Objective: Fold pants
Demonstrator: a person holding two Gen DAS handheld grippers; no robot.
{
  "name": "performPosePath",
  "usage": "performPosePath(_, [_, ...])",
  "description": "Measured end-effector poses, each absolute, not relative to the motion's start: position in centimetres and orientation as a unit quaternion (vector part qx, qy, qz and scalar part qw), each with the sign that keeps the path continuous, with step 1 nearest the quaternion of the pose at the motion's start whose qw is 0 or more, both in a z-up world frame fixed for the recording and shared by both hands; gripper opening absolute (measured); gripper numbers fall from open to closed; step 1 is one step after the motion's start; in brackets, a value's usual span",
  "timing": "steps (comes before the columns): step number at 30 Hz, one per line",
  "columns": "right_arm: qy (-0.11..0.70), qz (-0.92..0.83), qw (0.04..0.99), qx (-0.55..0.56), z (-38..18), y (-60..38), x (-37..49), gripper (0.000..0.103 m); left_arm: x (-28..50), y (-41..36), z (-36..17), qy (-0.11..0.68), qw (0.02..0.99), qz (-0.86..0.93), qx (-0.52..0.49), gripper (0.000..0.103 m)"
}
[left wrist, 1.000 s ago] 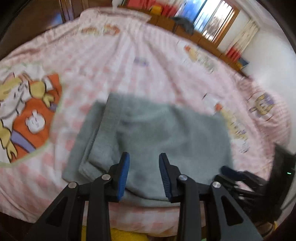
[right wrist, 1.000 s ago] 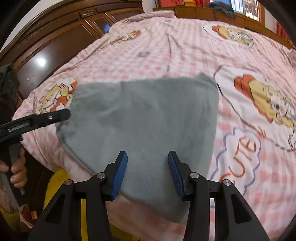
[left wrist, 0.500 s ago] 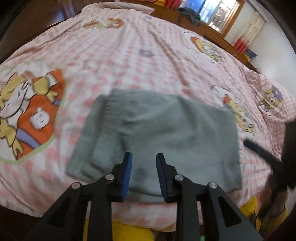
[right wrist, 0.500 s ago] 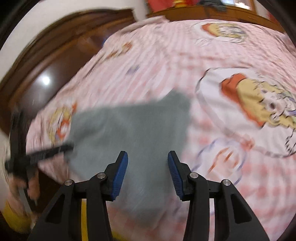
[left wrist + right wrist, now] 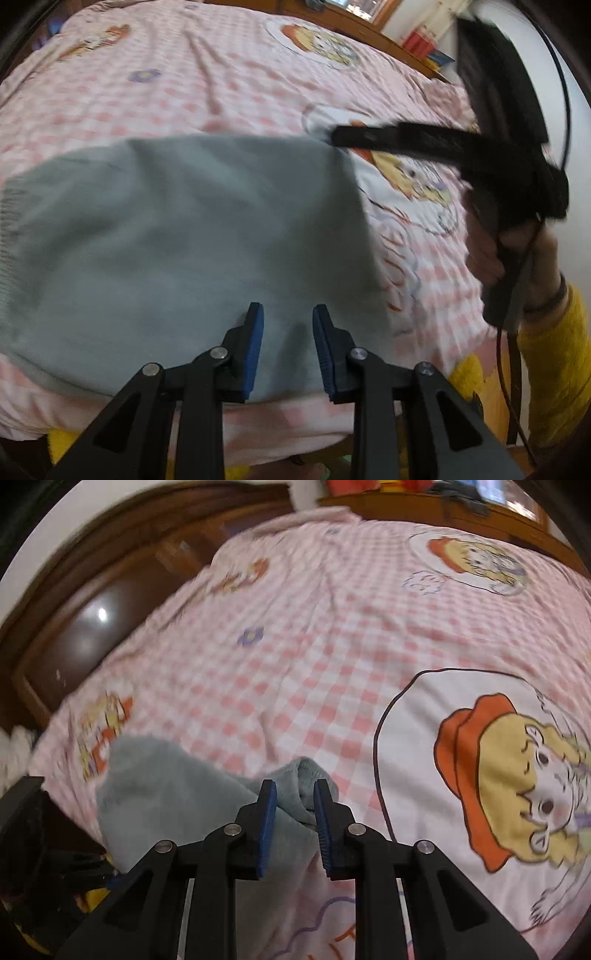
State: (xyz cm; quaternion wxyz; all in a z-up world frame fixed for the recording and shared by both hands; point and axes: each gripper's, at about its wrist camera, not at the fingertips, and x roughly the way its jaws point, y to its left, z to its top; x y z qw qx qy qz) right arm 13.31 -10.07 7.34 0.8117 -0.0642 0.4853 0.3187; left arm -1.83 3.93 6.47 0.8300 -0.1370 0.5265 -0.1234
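Pink checked bedspread [image 5: 332, 672] backed by a dark wooden headboard [image 5: 92, 602].

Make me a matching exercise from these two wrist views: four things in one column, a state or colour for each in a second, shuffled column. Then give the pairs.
Things
1. left gripper
2. right gripper
3. grey pants
4. bedsheet

States or colours
A. pink and white checks with cartoon prints
B. jaws around a bunched corner of cloth
C. lying folded near the bed's front edge
D. open, nothing between the pads

Pairs: 1-D, 2-B, 3-C, 4-A
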Motion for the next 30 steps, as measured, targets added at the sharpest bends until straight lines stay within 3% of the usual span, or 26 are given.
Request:
performPosePath(3, [0.491, 0.324, 0.804, -0.08, 6.8, -9.8, 13.3, 0.022, -2.1, 2.3, 5.9, 0.527, 0.834, -0.121, -0.112, 0.031])
performPosePath(8, [0.489, 0.312, 0.812, -0.062, 6.4, -10.3, 13.1, 0.003, -2.6, 1.7, 5.5, 0.526, 0.837, -0.109, -0.099, 0.035])
performPosePath(20, [0.458, 0.261, 0.842, -0.114, 6.9, -8.5, 15.4, 0.003, -2.6, 1.8, 4.9, 0.53, 0.836, -0.101, -0.1, 0.035])
performPosePath(24, [0.482, 0.24, 0.84, -0.067, 6.4, -10.2, 15.9, 0.003, -2.7, 2.2, 5.2, 0.527, 0.836, -0.11, -0.104, 0.035])
performPosePath(30, [0.425, 0.24, 0.872, -0.044, 10.1, -11.7, 12.6, 0.005, -1.9, 5.7, 8.0, 0.489, 0.861, -0.086, -0.107, 0.035])
